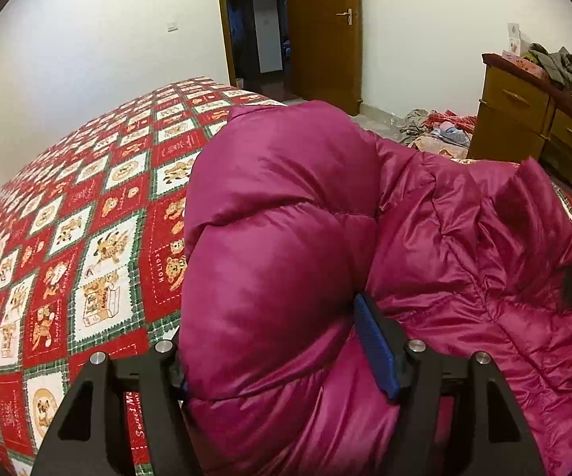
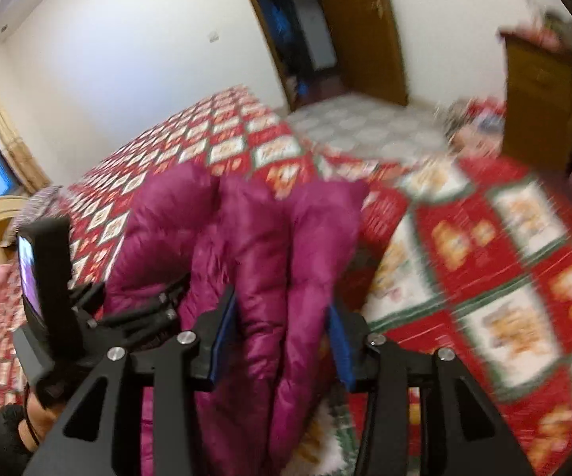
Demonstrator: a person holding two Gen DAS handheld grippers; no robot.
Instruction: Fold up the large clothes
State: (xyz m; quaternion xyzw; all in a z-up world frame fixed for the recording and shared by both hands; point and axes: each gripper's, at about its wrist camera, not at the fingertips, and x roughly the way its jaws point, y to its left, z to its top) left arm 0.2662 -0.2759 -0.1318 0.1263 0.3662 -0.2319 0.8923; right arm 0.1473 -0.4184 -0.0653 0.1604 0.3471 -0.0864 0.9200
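A: So, where is the shiny magenta quilted down jacket (image 1: pixel 286 218) now?

B: It lies on the bed, on the red, white and green patchwork bedspread with bear pictures (image 1: pixel 87 238). In the left wrist view it is bunched into a puffy roll in the near middle, and the rest of it spreads to the right.

A: And the left tongs (image 1: pixel 282 357)?

B: Their two arms stand on both sides of the near end of the roll. The blue pad (image 1: pixel 377 349) on the right side lies against the fabric; the left pad is almost hidden behind the roll. I cannot tell if they press it or only stand around it.

A: The right tongs (image 2: pixel 282 341)?

B: In the right wrist view, which is blurred, folds of the same jacket (image 2: pixel 254 258) rise upright between the two blue pads. Both pads touch the fabric, so these tongs hold a bundle of the jacket.

A: What else is there?

B: In that view the left tongs (image 2: pixel 147 309) appear at the near left, at the jacket's left edge. Far behind the bed is a brown wooden door (image 1: pixel 325 31), open, and at the far right a yellow-brown wooden cabinet with drawers (image 1: pixel 523 111) with clothes on top.
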